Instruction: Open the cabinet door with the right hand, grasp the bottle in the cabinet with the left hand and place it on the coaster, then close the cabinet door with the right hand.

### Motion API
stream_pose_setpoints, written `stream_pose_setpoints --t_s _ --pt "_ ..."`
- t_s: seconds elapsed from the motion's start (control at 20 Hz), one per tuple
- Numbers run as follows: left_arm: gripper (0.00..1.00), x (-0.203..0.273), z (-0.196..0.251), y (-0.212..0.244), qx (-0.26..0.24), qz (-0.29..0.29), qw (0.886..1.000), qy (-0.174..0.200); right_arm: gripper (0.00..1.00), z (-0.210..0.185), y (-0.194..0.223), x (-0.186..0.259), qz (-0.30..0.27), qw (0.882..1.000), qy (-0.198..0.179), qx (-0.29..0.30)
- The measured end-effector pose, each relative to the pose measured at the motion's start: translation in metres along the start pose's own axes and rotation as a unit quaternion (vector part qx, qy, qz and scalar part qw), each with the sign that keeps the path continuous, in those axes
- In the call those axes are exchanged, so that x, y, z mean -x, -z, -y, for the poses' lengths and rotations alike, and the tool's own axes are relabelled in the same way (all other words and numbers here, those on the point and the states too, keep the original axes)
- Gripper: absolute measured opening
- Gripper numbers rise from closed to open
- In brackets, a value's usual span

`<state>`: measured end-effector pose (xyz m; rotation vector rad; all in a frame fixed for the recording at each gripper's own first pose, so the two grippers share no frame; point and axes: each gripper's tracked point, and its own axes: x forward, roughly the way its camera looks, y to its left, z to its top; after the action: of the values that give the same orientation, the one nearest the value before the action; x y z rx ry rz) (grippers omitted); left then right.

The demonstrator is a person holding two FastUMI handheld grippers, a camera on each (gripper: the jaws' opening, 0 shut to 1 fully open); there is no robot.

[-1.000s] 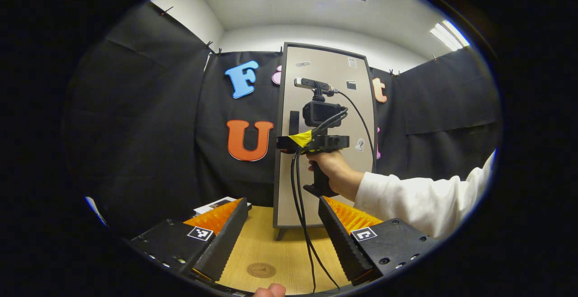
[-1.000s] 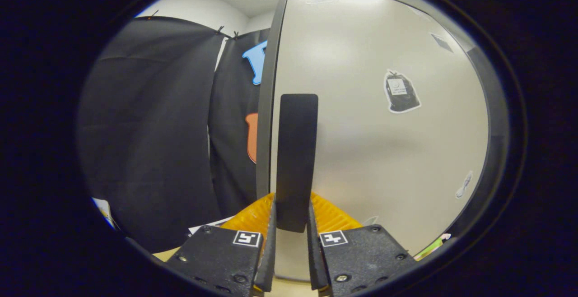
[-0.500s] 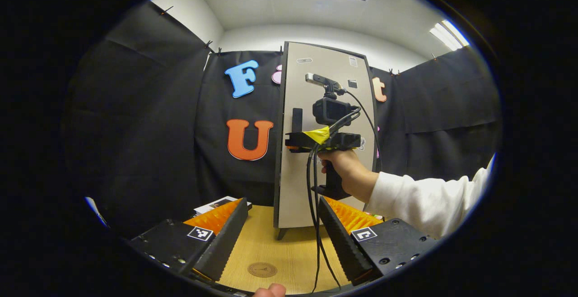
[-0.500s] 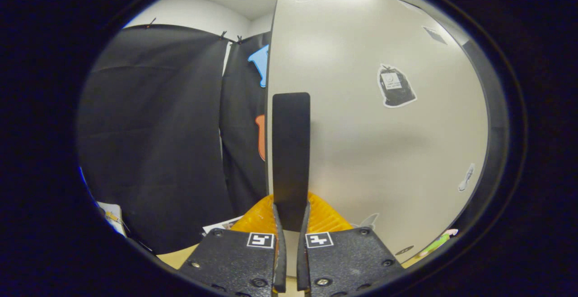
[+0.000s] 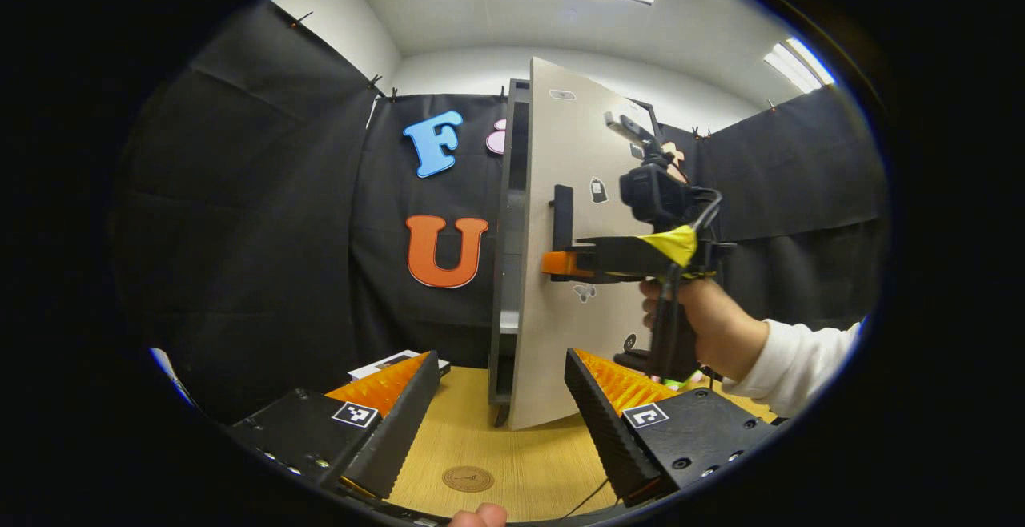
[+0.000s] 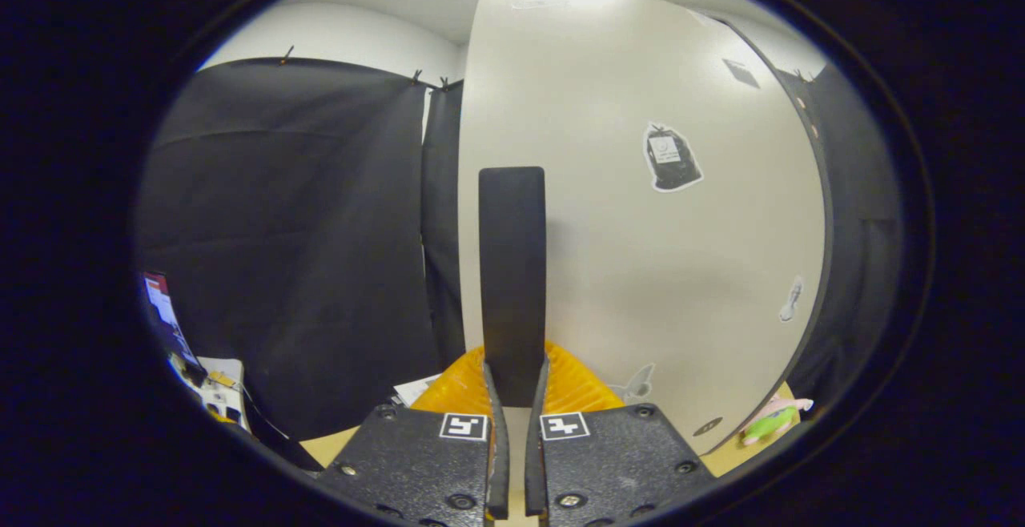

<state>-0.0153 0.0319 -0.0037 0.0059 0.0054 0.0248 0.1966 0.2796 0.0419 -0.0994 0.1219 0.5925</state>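
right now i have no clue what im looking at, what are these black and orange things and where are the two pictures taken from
A person holds a two-finger tool in each hand, and a small fisheye camera rides on each tool, so each round picture looks forward along that tool's own two fingers.

In the left gripper view, the left hand-held gripper hangs open over a wooden table, holding nothing. A round coaster lies on the table between its fingers. Farther off stands a tall cabinet with its door partly swung out, and a hand in a white sleeve holds the right hand-held gripper at the door's black handle.

The right gripper view is that second tool's own picture: its fingers are closed on the handle, pulling the door. The bottle inside cannot be made out.
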Motion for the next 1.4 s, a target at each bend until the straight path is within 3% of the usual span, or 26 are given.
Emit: stream_pose_setpoints --t_s 0.35,0.7,1.1,1.2,1.4 --pt "0.95 0.007 0.004 -0.006 -0.005 0.010 1.000 0.002 0.11 0.015 0.005 0.075 -0.001 1.000 -0.008 0.002" --pt "0.95 0.009 0.026 -0.004 -0.010 0.013 1.000 0.022 0.11 0.055 0.009 0.162 0.001 1.000 0.020 -0.014" --pt "0.95 0.011 0.058 0.005 -0.014 0.006 0.999 0.046 0.11 0.108 0.012 0.229 0.001 0.998 0.045 -0.051" --pt "0.95 0.012 0.061 0.006 -0.015 0.005 0.999 0.046 0.11 0.119 0.012 0.246 0.004 0.998 0.057 -0.040" --pt "0.95 0.012 0.071 0.007 -0.015 0.005 0.999 0.050 0.09 0.158 0.013 0.273 0.003 0.993 0.121 0.001"
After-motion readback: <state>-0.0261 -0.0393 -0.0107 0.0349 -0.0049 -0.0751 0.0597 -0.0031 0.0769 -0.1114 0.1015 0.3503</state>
